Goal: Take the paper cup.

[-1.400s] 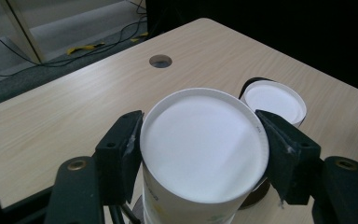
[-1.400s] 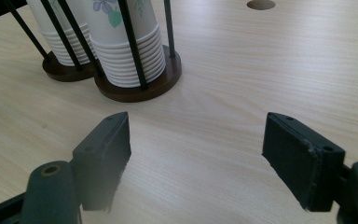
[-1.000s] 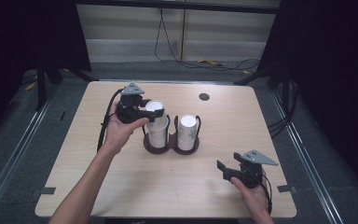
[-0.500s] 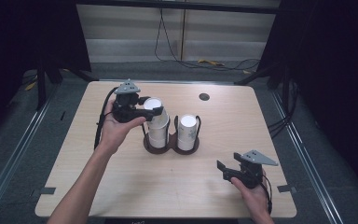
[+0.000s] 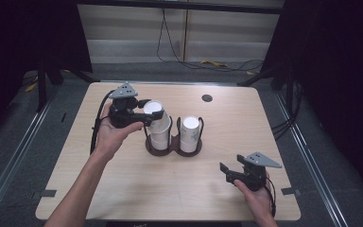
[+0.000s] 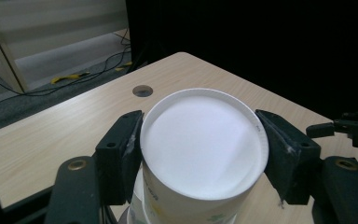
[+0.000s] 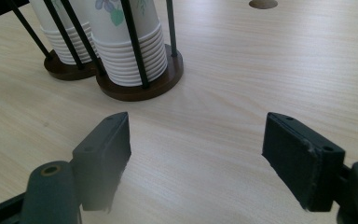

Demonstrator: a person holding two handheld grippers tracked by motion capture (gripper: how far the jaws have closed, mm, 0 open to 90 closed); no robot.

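A white paper cup [image 5: 154, 112], bottom up, is clamped between the black jaws of my left gripper [image 5: 152, 109], just above the left stack of cups [image 5: 159, 138] in a dark two-post cup holder [image 5: 172, 150]. In the left gripper view both pads press the sides of the cup [image 6: 203, 144], so the left gripper [image 6: 200, 151] is shut on it. A second stack [image 5: 190, 132] stands in the holder's right half. Near the table's front right my right gripper [image 5: 225, 173] rests open with nothing between its jaws [image 7: 198, 140], pointing at the holder [image 7: 140, 86].
The wooden table [image 5: 123, 189] has a round cable hole [image 5: 207, 98] near its far edge. Thin black rods [image 7: 133, 42] rise around each cup stack. Dark floor and cables lie beyond the table. Bare tabletop lies in front of the holder.
My left gripper has lifted the cup a little and drawn it slightly left and away from the stack. The right gripper has stayed put.
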